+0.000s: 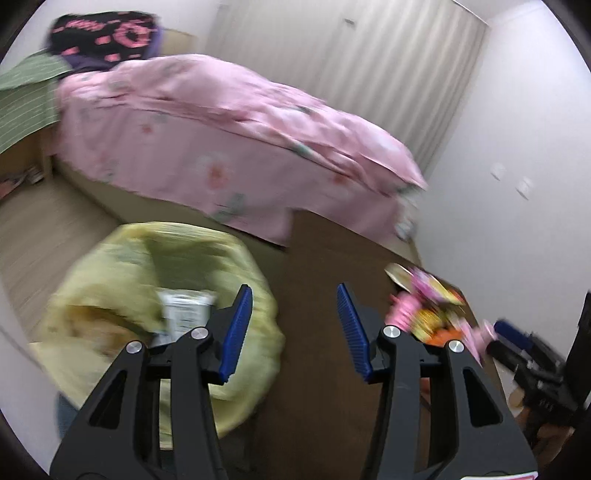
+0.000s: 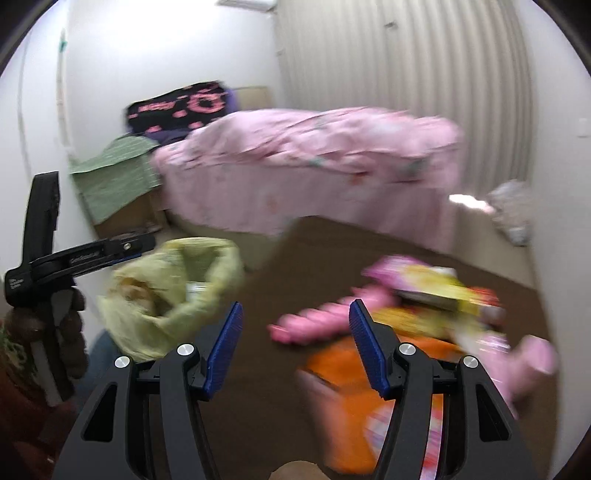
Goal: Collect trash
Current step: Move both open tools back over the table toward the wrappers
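A yellow-green trash bag (image 1: 159, 291) stands open beside a brown table (image 1: 325, 266), with a white packet (image 1: 186, 308) and other scraps inside. My left gripper (image 1: 294, 295) is open and empty, over the table edge next to the bag. Pink, yellow and orange wrappers (image 1: 428, 306) lie in a pile on the table's right side. In the right wrist view my right gripper (image 2: 295, 314) is open and empty above the table (image 2: 288, 266), with the wrapper pile (image 2: 417, 295) just right of it and the bag (image 2: 170, 284) to the left. Both views are blurred.
A bed with a pink floral cover (image 1: 221, 129) fills the space behind the table. A green striped cloth (image 1: 22, 96) and a black-and-pink pillow (image 1: 107, 33) lie at its head. The left gripper's body (image 2: 48, 254) shows at the left. White walls and a curtain (image 2: 406, 55) surround the room.
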{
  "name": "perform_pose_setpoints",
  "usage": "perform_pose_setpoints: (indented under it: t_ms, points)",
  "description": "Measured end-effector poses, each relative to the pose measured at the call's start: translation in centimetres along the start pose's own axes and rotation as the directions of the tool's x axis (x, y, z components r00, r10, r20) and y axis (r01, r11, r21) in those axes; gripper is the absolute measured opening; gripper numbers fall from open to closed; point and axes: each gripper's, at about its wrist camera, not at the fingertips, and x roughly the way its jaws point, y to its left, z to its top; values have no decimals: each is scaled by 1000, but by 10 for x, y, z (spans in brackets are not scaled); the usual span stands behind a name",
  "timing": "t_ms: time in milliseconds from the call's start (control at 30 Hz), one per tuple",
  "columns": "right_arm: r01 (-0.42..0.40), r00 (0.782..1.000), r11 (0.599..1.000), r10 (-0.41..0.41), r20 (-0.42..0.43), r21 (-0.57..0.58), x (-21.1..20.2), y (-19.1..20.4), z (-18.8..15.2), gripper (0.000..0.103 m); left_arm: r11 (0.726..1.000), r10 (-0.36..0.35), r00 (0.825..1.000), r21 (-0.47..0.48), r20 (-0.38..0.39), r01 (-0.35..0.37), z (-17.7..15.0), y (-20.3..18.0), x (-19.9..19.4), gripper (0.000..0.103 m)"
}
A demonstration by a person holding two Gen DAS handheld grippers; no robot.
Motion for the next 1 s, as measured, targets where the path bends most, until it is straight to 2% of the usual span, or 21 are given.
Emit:
perform_pose_setpoints:
  t_ms: [67,133,167,267,333,467,533,567,700,767,833,933,1000]
  points:
    - [60,998,998,-60,-1,35,-19,-25,-12,56,994,-70,997,81,-20,71,-7,-30,8,45]
    - [65,998,996,-65,-8,67,-31,-44,-23,56,983,-117,992,138,-46,123,-13,-50,15,45]
    - [68,998,994,-67,-16,90,-38,-54,-31,56,974,-148,986,164,-72,158,-17,-61,19,45]
    - [153,988,983,-149,-41,105,-52,-72,-54,56,951,-200,970,212,-137,226,-30,-87,28,45]
    - [198,979,974,-190,-79,109,-57,-82,-70,56,935,-218,958,241,-186,259,-42,-102,34,45]
    - [231,968,960,-211,-138,158,-67,-94,-100,56,917,-237,937,260,-256,303,-59,-123,45,45]
    - [273,956,948,-248,-157,167,-76,-98,-116,56,903,-274,917,249,-291,349,-66,-132,47,45]
    - [295,950,940,-268,-163,172,-80,-101,-122,56,886,-299,901,260,-313,384,-72,-142,47,45]
    - [330,940,911,-292,-177,247,-93,-118,-142,56,807,-334,867,364,-368,466,-90,-183,46,45]
    - [318,945,903,-277,-174,289,-99,-126,-149,56,775,-339,859,404,-383,486,-93,-203,50,45]
    - [294,952,908,-252,-172,299,-101,-127,-152,56,730,-343,852,458,-396,507,-94,-227,60,45]
    - [273,956,922,-229,-181,274,-98,-122,-153,56,691,-310,857,522,-411,500,-94,-254,84,45]
    - [268,957,923,-222,-187,275,-98,-120,-154,56,666,-296,837,528,-460,526,-94,-268,108,45]
